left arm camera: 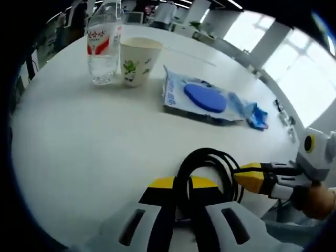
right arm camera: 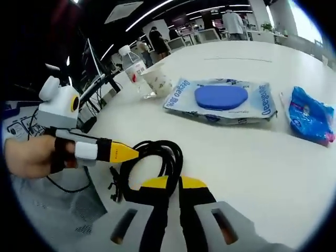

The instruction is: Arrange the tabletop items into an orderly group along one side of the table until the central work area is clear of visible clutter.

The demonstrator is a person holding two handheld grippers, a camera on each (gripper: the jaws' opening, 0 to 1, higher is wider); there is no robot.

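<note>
**Both grippers closed on the black cable at the near table edge**

In the left gripper view, the left gripper (left arm camera: 181,197) sits nearest, its yellow-tipped jaws drawn together around a strand of the coiled black cable (left arm camera: 210,157). The right gripper (left arm camera: 247,176) enters from the right, its tips touching the same coil at the near edge of the white table (left arm camera: 79,136).

In the right gripper view, the right gripper (right arm camera: 176,184) has its jaws nearly together on a loop of the cable (right arm camera: 157,152), while the left gripper (right arm camera: 123,152) reaches in from the left, held by a hand (right arm camera: 31,155).

Farther along the table lies the flat wipes pack (left arm camera: 202,97) with a blue oval lid. A crumpled blue packet (right arm camera: 310,115) lies just beside its end. Toward the far edge, the paper cup (left arm camera: 137,60) stands upright, touching or just beside the water bottle (left arm camera: 104,44).
</note>
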